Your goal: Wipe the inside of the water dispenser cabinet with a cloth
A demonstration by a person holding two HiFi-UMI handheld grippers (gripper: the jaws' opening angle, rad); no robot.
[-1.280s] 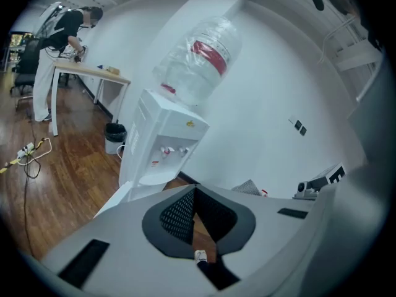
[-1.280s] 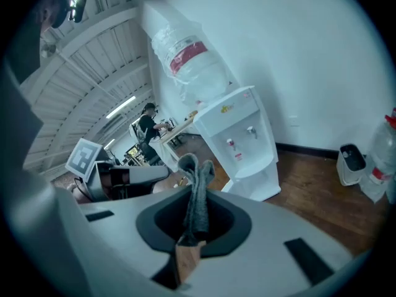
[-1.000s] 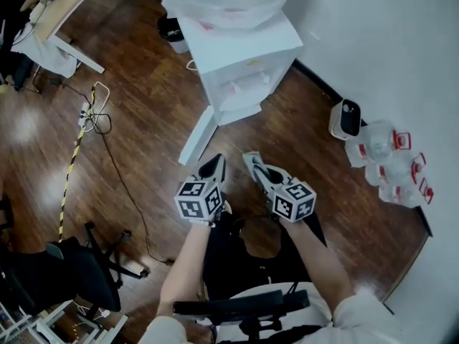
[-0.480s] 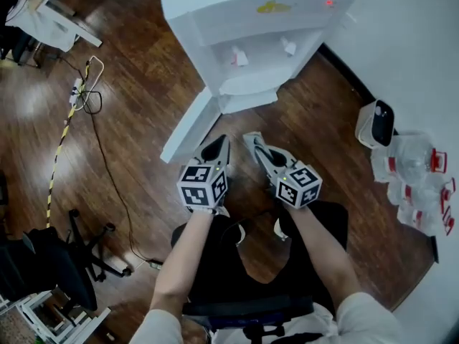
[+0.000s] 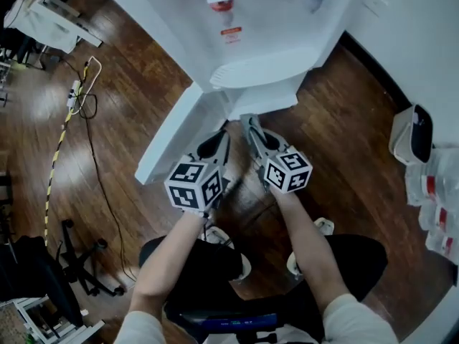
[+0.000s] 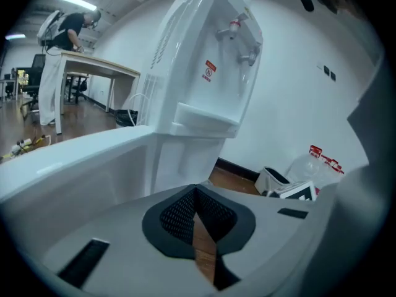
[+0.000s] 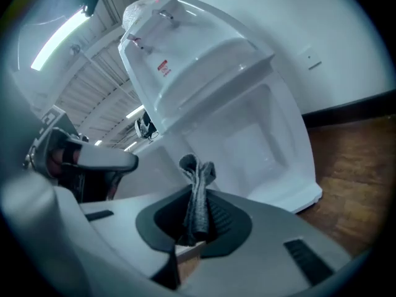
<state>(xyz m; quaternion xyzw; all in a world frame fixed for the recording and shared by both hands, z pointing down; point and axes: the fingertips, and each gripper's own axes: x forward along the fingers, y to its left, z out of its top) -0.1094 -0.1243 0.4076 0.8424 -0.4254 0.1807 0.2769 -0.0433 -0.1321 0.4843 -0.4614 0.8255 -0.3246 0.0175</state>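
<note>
Between the right gripper's (image 7: 197,224) clenched jaws, a dark grey cloth (image 7: 198,181) stands up in a narrow fold, pointed at the open lower cabinet (image 7: 250,144) of the white water dispenser (image 5: 251,41) at 12 o'clock. Just beside it at 9 o'clock, the left gripper (image 6: 197,206) is closed on nothing, its tips aimed along the swung-out cabinet door (image 5: 168,138). Likely trouble: so little cloth shows beyond the jaws that hard tips, not fabric, could scrape the cabinet walls. A pinch this thin may also let the cloth drag free on the first stroke, and the idle left gripper could bump the door at 10 o'clock. Dark wood flooring (image 5: 337,120) runs under everything. A power strip and cable (image 5: 84,106) lie at 10 o'clock. Empty water bottles (image 5: 434,206) and a small white unit (image 5: 412,135) sit against the wall at 3 o'clock. A person (image 6: 68,30) works at a desk (image 6: 105,67) across the room.
</note>
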